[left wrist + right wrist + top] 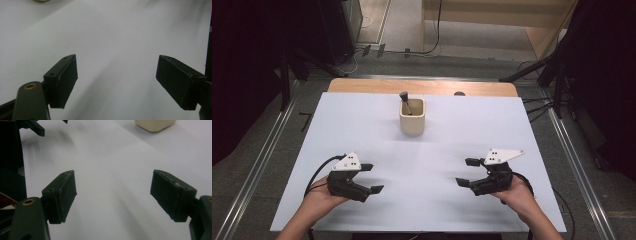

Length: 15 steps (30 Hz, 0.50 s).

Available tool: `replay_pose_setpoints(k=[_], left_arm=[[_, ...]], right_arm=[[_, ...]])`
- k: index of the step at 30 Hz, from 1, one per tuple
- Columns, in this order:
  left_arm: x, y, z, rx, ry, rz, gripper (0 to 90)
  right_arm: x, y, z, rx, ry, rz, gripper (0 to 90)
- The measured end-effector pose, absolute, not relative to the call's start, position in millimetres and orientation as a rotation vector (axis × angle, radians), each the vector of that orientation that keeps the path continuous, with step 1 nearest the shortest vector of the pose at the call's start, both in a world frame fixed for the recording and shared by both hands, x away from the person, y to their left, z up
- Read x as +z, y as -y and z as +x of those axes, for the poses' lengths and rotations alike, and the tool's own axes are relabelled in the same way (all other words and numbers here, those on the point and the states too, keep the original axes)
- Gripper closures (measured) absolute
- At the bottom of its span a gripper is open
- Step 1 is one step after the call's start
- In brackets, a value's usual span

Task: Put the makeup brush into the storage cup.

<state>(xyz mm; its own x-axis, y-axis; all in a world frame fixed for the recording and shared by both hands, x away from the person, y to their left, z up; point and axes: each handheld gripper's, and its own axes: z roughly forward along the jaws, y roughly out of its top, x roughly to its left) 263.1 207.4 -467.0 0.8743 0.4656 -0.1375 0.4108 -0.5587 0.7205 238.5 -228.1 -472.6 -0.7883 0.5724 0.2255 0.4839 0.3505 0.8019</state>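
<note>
Both grippers, left (pixel 372 178) and right (pixel 468 172), are held wide open and empty, the cup (pixel 412 116) with its brush (pixel 405 101) well ahead of their jaws, likely readied for reaching.

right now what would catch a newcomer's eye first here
The cream cup stands alone toward the far middle of the white table, with a dark-headed brush leaning inside it. Nearer the person, the left gripper and right gripper hover over bare tabletop at either side, both with jaws wide open and nothing between them.
</note>
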Motion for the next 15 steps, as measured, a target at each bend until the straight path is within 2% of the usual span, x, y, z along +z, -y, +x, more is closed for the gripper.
replay_pose_setpoints(k=[15], left_arm=[[-466.6,-207.9,263.2,0.083,-0.629,2.227,18.2]], right_arm=[[-477.0,247.1,232.9,1.42,-2.486,1.011,21.5]])
